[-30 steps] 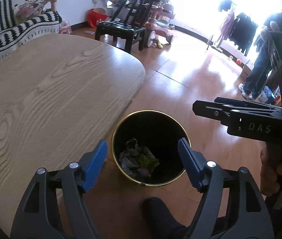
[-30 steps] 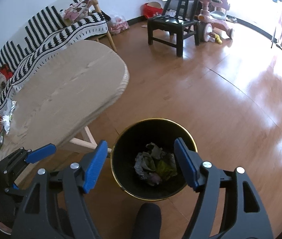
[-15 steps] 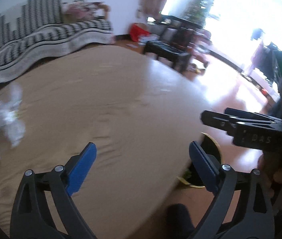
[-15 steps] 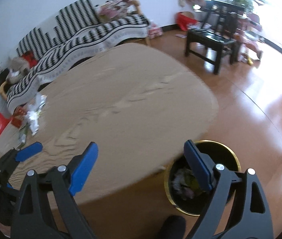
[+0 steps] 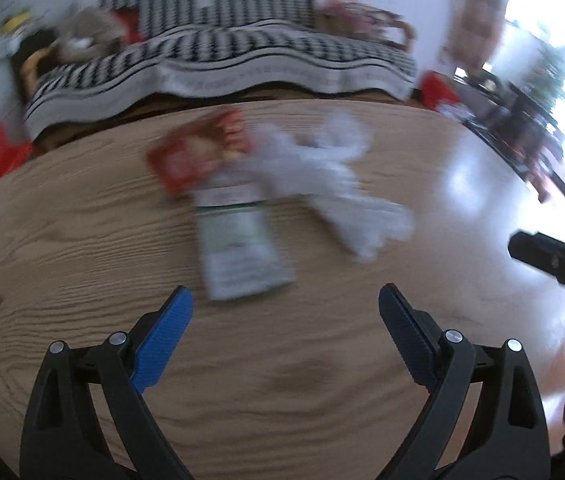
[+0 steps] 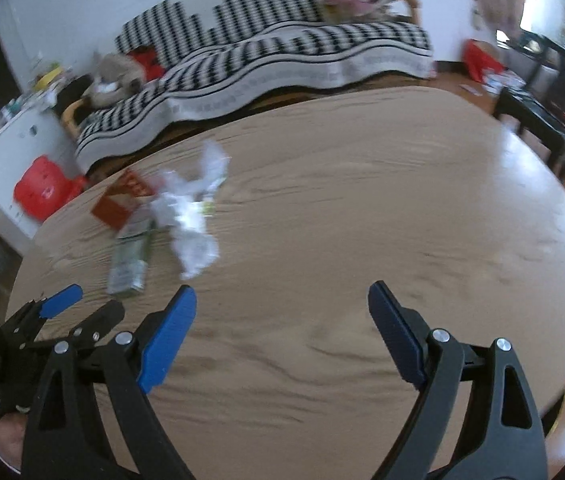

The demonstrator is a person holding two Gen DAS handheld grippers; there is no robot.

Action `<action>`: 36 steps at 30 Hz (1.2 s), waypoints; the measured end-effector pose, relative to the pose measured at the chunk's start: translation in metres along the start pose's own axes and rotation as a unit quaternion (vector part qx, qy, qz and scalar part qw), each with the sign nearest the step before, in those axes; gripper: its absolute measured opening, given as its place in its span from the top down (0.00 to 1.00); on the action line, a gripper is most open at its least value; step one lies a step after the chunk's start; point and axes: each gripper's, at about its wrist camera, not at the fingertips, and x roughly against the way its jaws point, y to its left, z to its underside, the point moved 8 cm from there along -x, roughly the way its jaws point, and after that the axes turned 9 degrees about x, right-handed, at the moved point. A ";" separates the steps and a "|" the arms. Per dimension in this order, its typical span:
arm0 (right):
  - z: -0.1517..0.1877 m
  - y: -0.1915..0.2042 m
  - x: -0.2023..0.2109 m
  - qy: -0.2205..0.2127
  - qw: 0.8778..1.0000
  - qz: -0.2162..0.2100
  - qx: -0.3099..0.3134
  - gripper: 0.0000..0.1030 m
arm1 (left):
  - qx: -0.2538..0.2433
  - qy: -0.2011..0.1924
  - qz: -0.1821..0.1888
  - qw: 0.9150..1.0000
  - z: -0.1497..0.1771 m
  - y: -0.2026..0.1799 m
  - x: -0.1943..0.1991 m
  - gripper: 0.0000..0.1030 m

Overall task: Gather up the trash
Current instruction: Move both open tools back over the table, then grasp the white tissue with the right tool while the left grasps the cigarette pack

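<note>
left wrist view: both hands have swung away from the bin, which a second ago sat under the claws, and back over the table (image 5: 82, 240); the bin no longer shows.
meaning for the task: that drop looks done, and the next pick-up is being lined up.
room: a striped sofa (image 5: 242, 52) runs behind the table, with a red bag (image 6: 42, 192) by a white cabinet.
table: pale wood grain, bare apart from one cluster of trash.
white crumpled plastic (image 5: 346, 184): the biggest piece, at the right of the cluster.
pale packet (image 5: 238, 248): lying flat, nearest the left claw (image 5: 285, 312); blurred, possibly a pouch.
red wrapper (image 5: 198, 152): at the back, touching the packet.
left claw: jaws have just been opening, now wide apart and empty.
right claw (image 6: 282, 312): likewise just opened, wide and empty, well right of the trash.
</note>
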 end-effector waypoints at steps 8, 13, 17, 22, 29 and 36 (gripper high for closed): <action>-0.024 0.053 -0.056 0.014 0.999 -0.013 0.039 0.18 | 0.033 0.026 -0.022 0.999 -0.014 0.026 -0.039 0.11; -0.029 0.056 -0.081 0.024 0.999 -0.009 0.046 0.18 | 0.030 0.031 -0.036 0.998 -0.016 0.025 -0.061 0.11; -0.031 0.056 -0.103 0.036 0.998 -0.009 0.051 0.18 | 0.019 0.029 -0.046 0.998 -0.021 0.024 -0.067 0.11; -0.032 0.061 -0.126 0.054 0.997 -0.010 0.057 0.23 | -0.007 0.019 -0.066 0.998 -0.020 0.029 -0.069 0.13; -0.034 0.082 -0.130 0.045 0.994 0.010 0.097 0.53 | -0.016 0.003 -0.063 0.998 -0.021 0.033 -0.060 0.48; -0.035 0.094 -0.121 0.034 0.995 -0.007 0.095 0.89 | -0.008 0.019 -0.065 0.998 -0.014 0.040 -0.052 0.48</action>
